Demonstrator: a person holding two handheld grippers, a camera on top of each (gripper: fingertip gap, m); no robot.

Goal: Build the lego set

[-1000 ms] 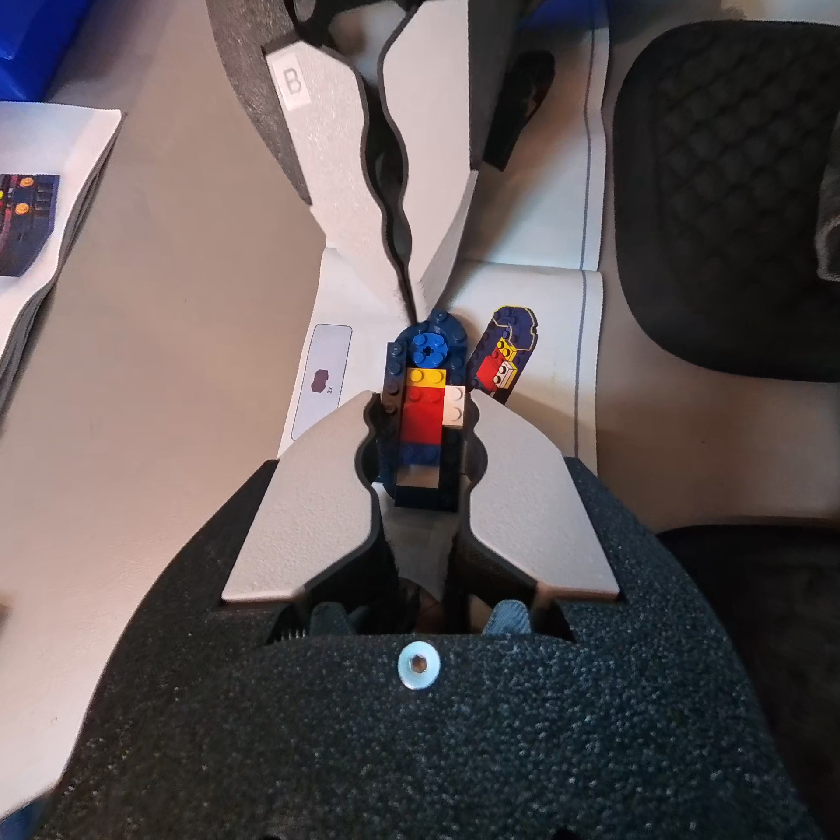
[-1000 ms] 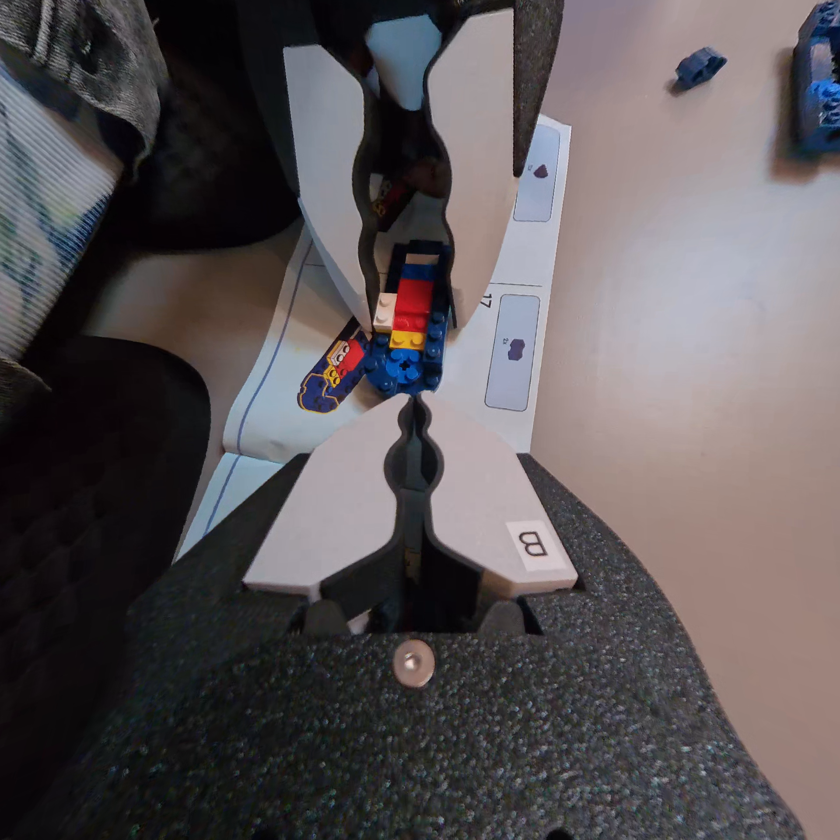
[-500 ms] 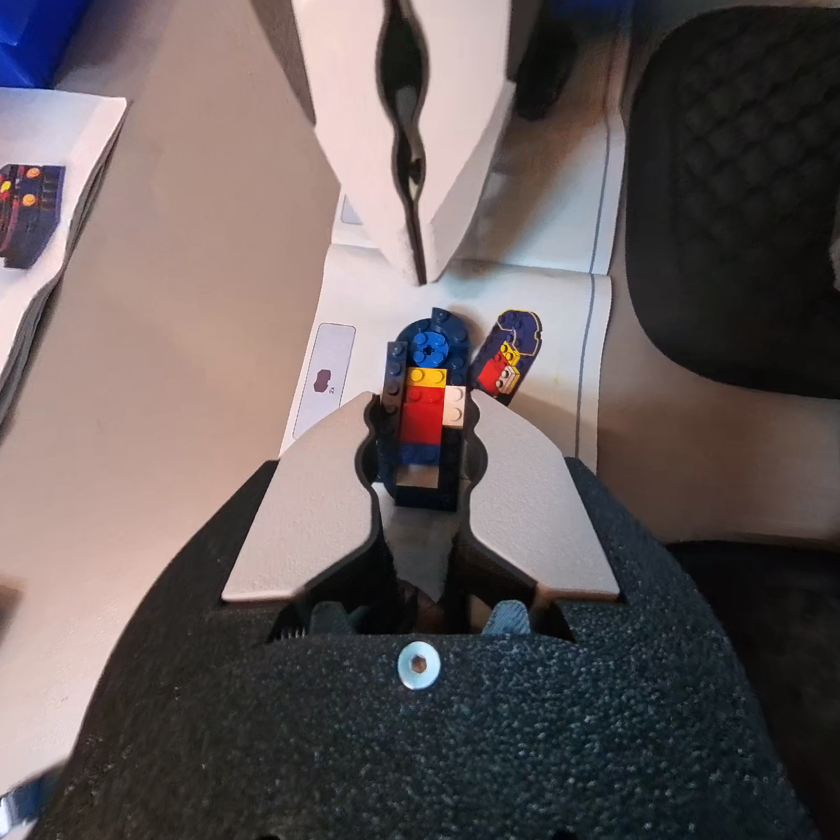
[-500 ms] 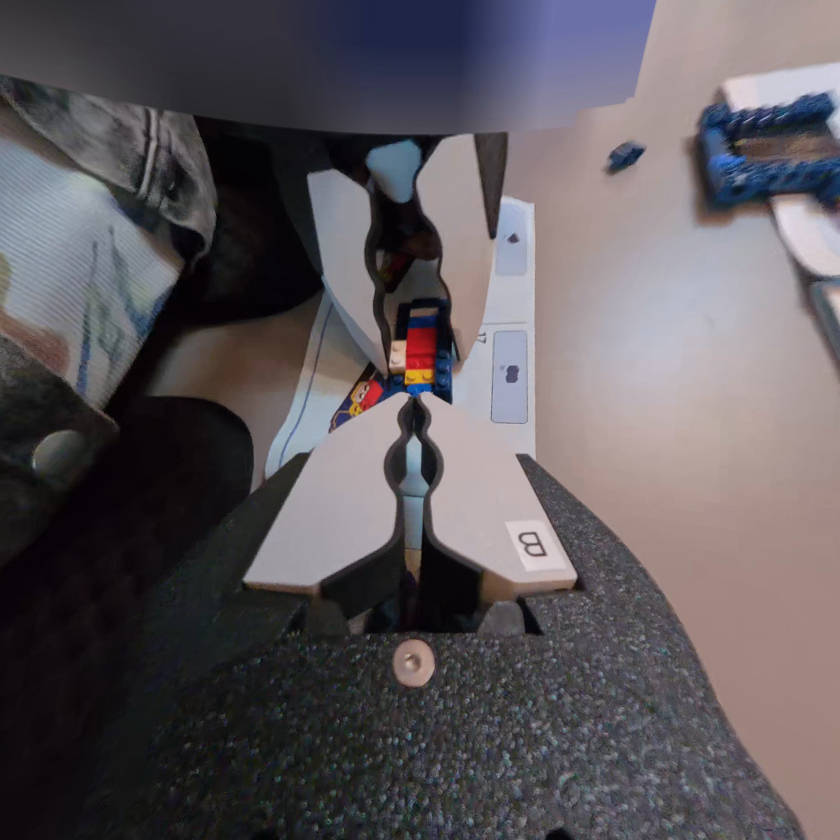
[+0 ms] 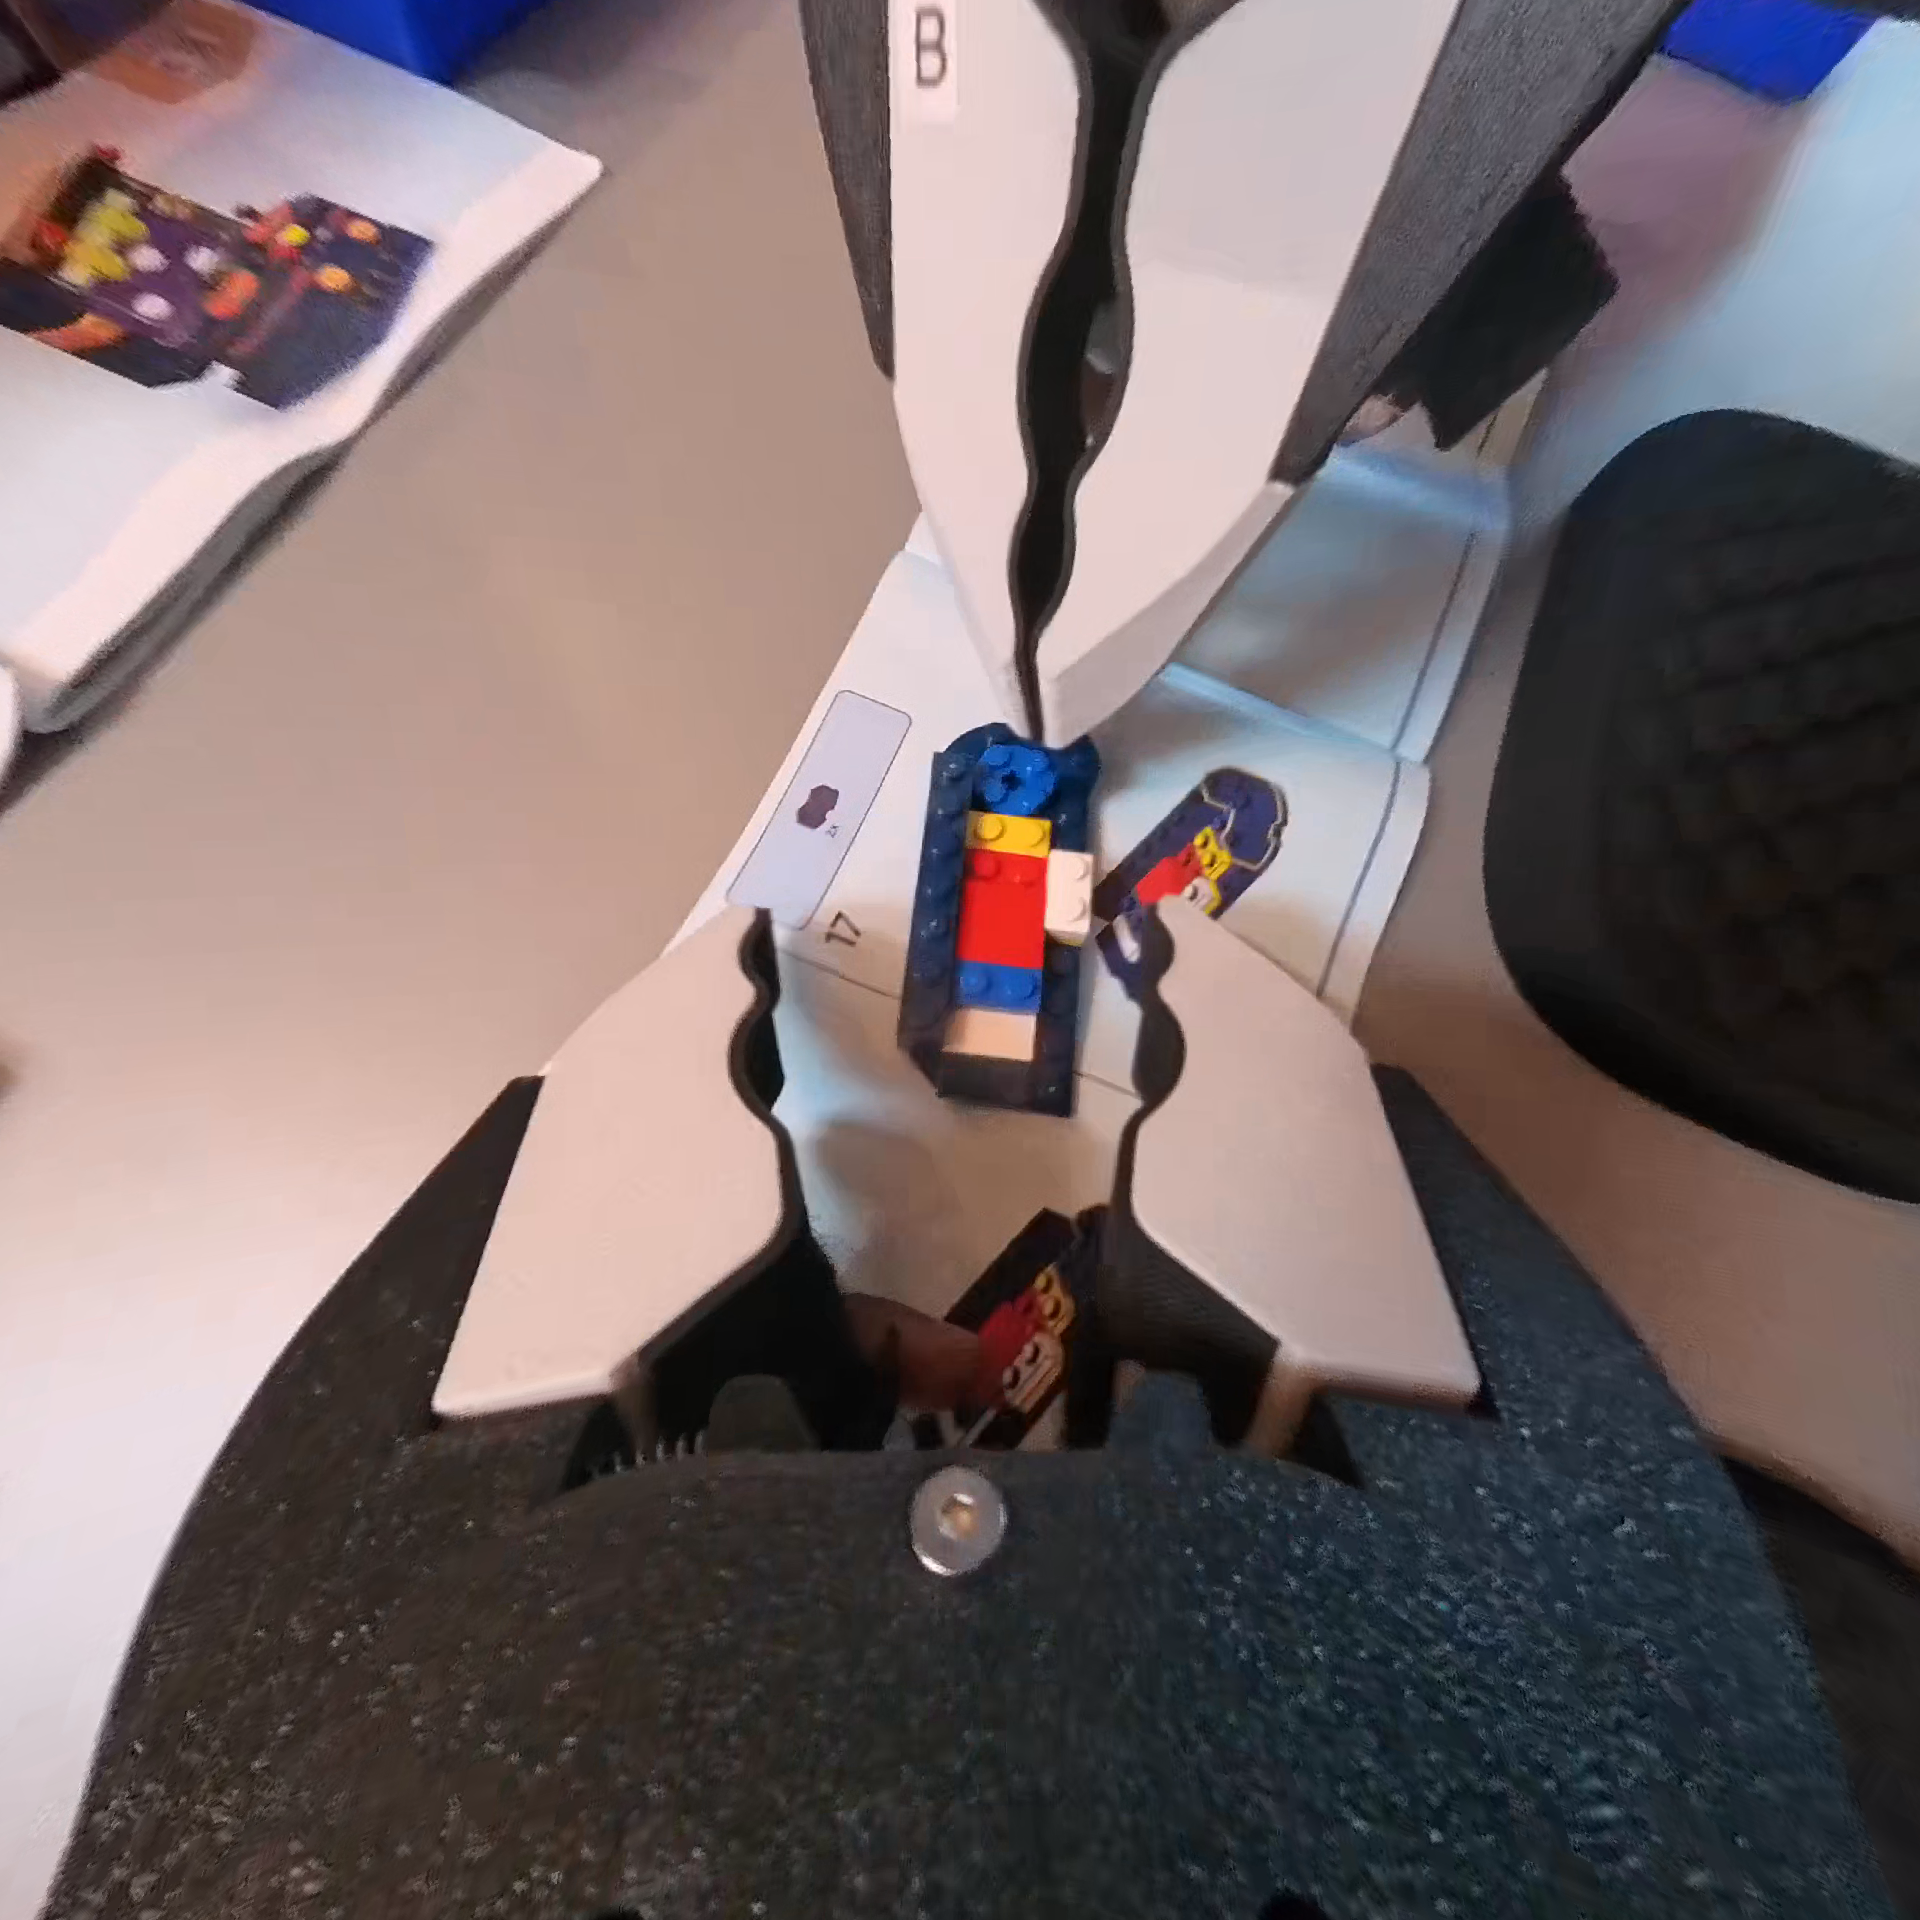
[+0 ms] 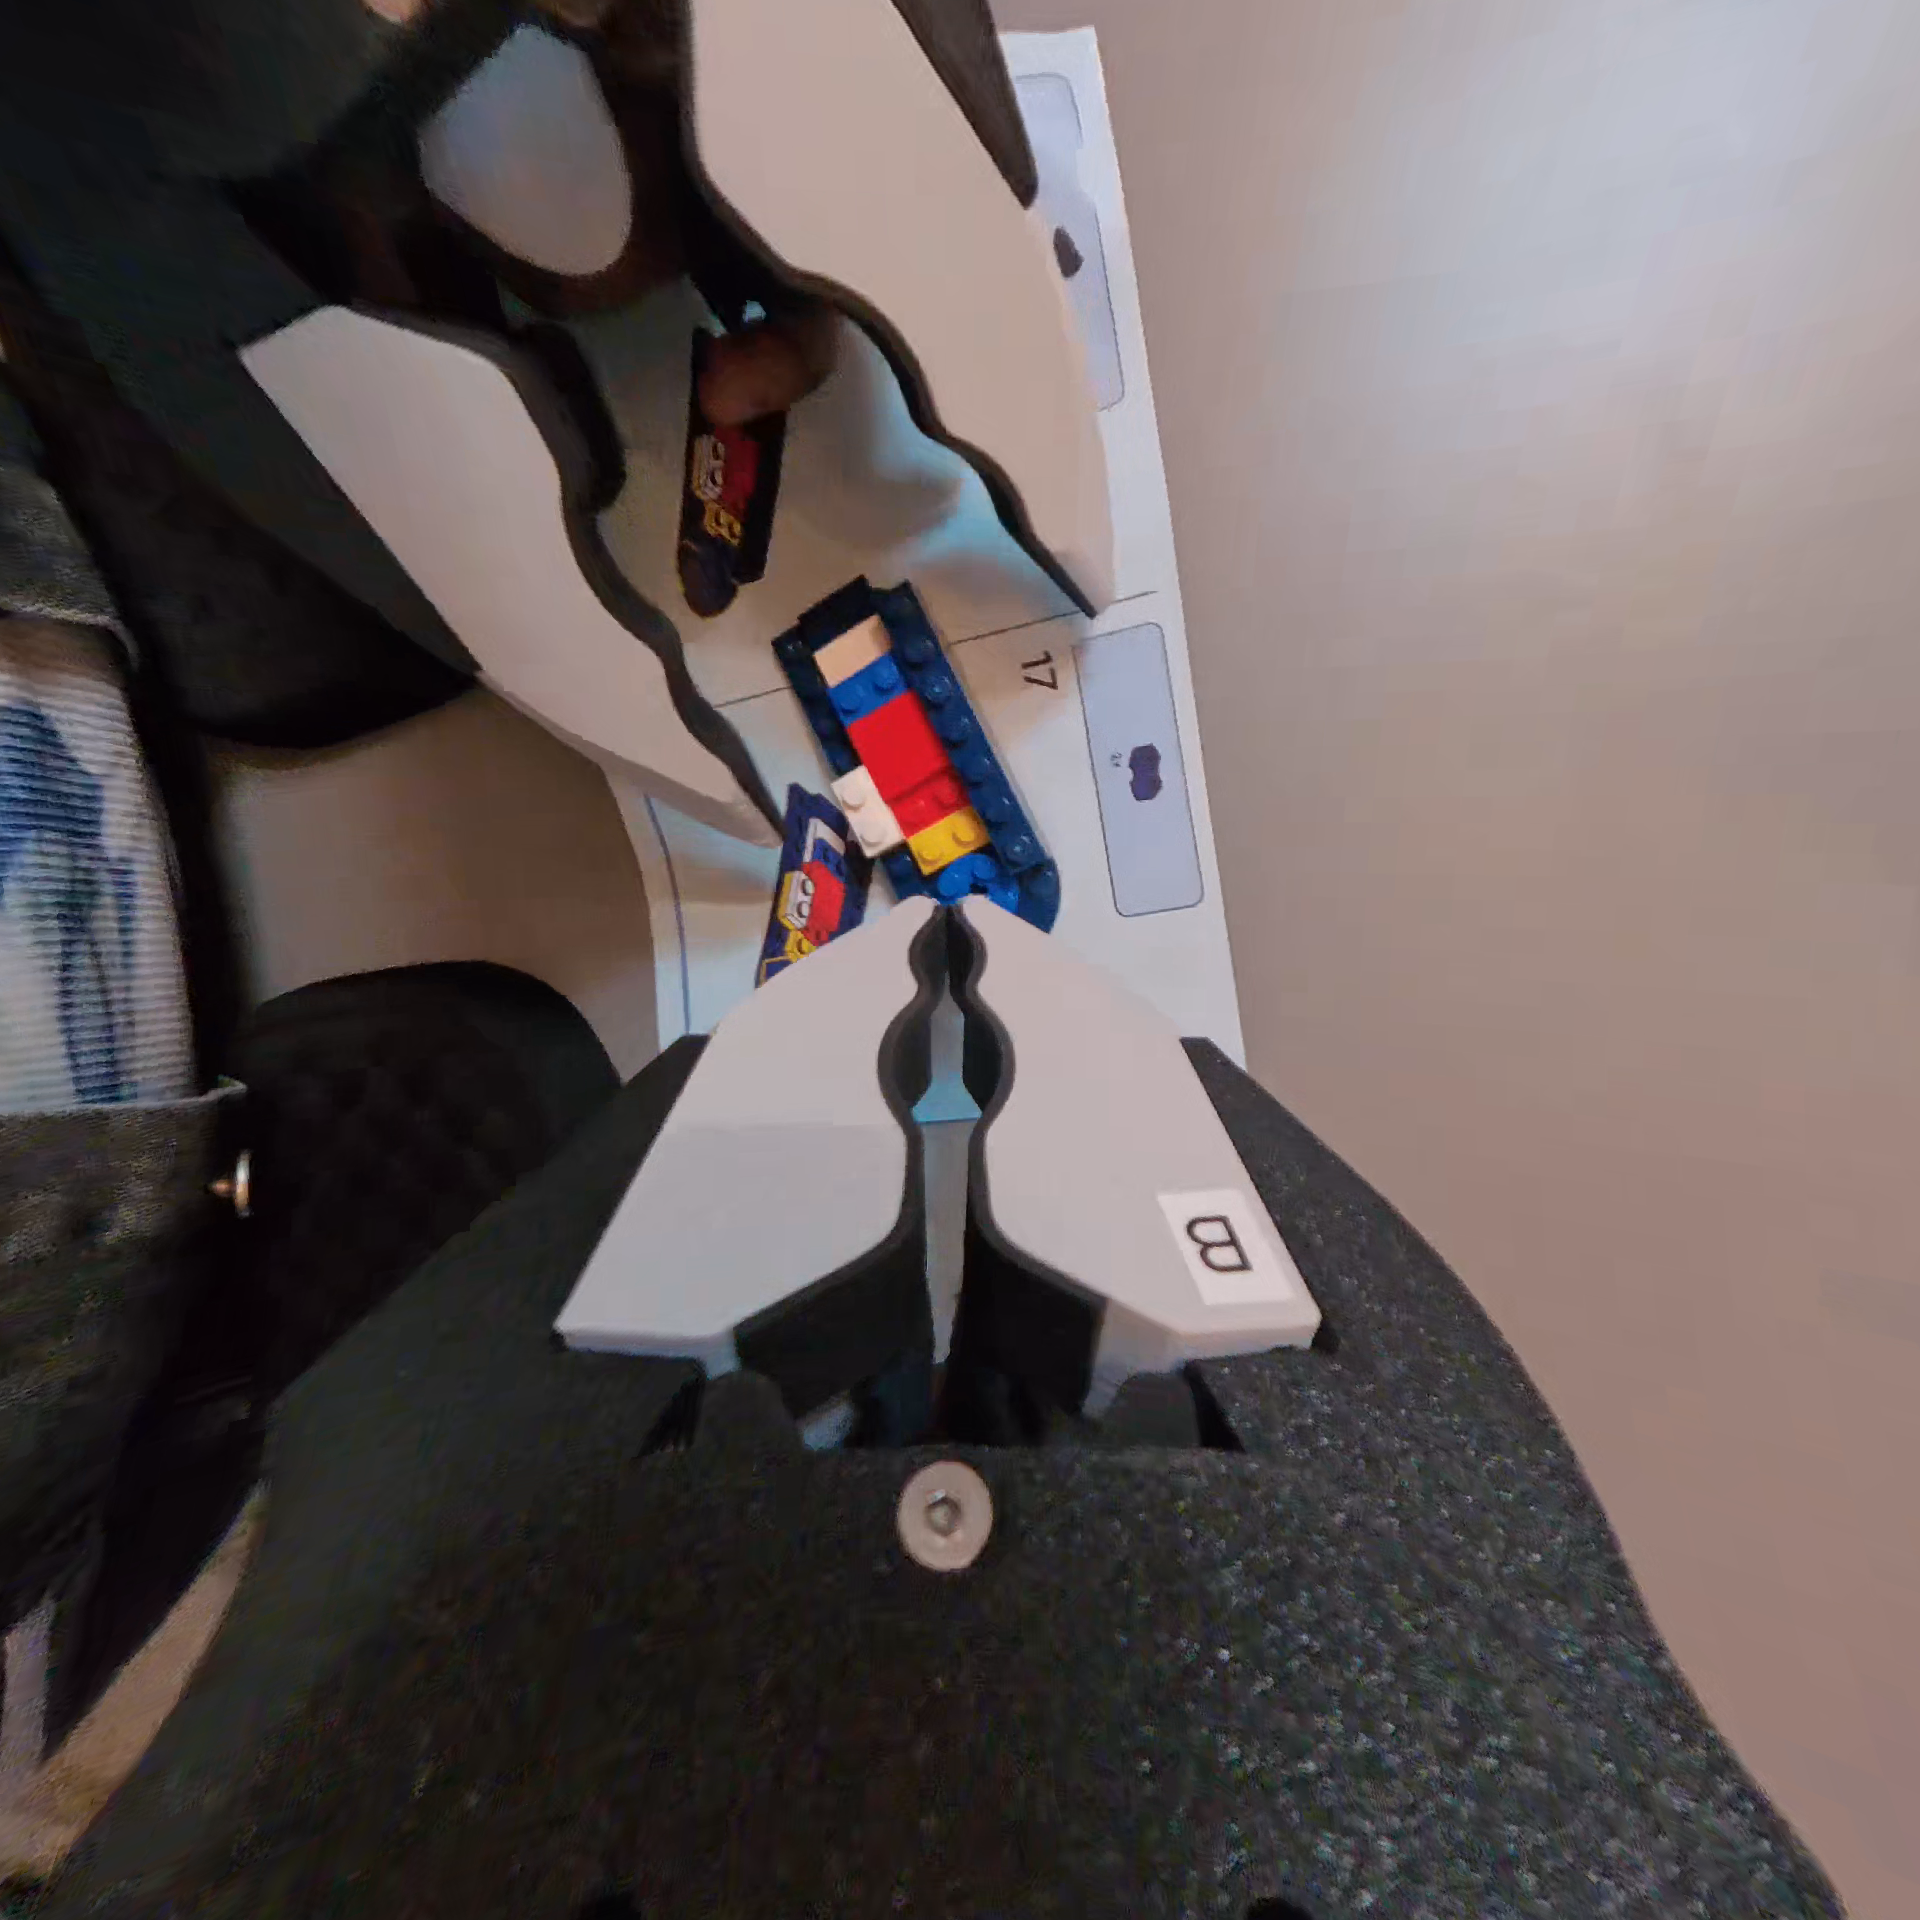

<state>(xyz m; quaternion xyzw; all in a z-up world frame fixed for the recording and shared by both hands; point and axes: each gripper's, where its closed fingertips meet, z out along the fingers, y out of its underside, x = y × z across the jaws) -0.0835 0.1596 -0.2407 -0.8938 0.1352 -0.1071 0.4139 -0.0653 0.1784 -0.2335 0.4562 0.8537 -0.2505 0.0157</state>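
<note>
The left claw point(image 5: 961, 966) is seen spread wide, nothing gripped; the brick model point(image 5: 1003, 925) lies free between its fingertips on the open booklet point(image 5: 1195, 1039), long axis running straight ahead. At its far rounded end the right claw point(image 6: 943, 914), pressed shut and empty, is met.

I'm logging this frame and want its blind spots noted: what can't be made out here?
- Whether the shut right gripper touches the brick model: left wrist view, its tips cover the contact.
- Booklet page under the model: both views, grippers cover much.
- Second booklet, left wrist view: blurred, cut by the edge.
</note>
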